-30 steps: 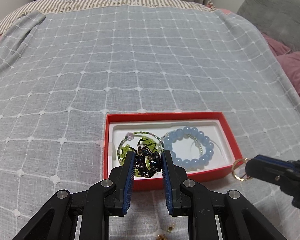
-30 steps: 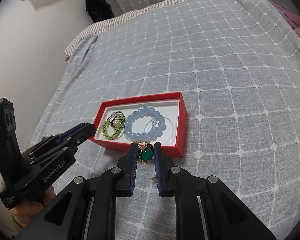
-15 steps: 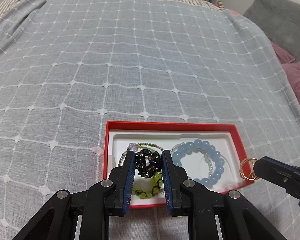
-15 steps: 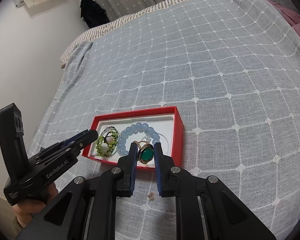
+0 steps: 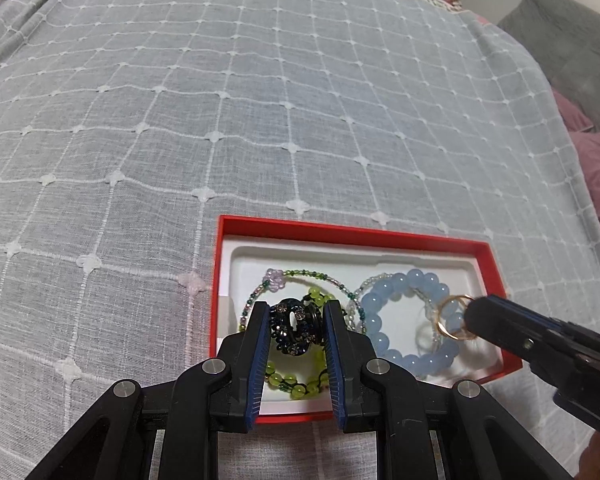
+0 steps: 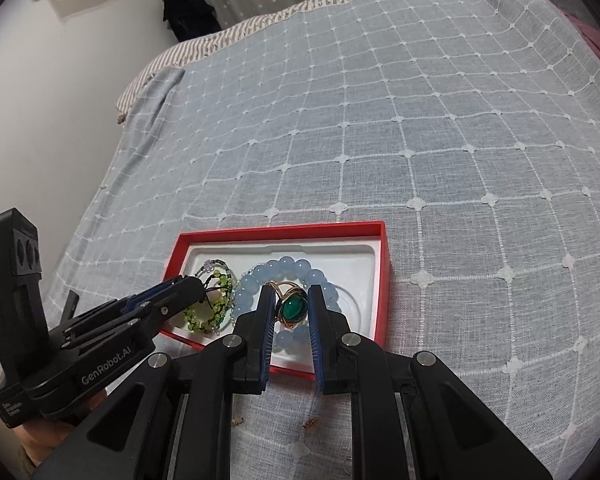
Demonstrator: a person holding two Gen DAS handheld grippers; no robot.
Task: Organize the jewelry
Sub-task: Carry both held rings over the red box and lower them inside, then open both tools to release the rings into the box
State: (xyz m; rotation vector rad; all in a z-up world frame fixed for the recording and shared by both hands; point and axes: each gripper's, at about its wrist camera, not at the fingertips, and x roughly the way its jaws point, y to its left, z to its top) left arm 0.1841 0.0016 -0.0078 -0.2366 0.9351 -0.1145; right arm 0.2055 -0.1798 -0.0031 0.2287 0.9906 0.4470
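A red box with a white liner lies on the bed; it also shows in the right wrist view. In it lie a green bead bracelet and a blue bead bracelet. My left gripper is shut on a dark beaded ring and holds it over the green bracelet. My right gripper is shut on a gold ring with a green stone, held over the blue bracelet. The gold band shows in the left wrist view.
A grey checked bedspread covers the bed. Pink and grey pillows lie at the right. Small jewelry bits lie on the cover near the box's front edge. A wall stands to the left.
Both grippers have moved forward with their rings, from before the box's front edge to over the box. The left one is over the green bracelet, the right one over the blue bracelet.
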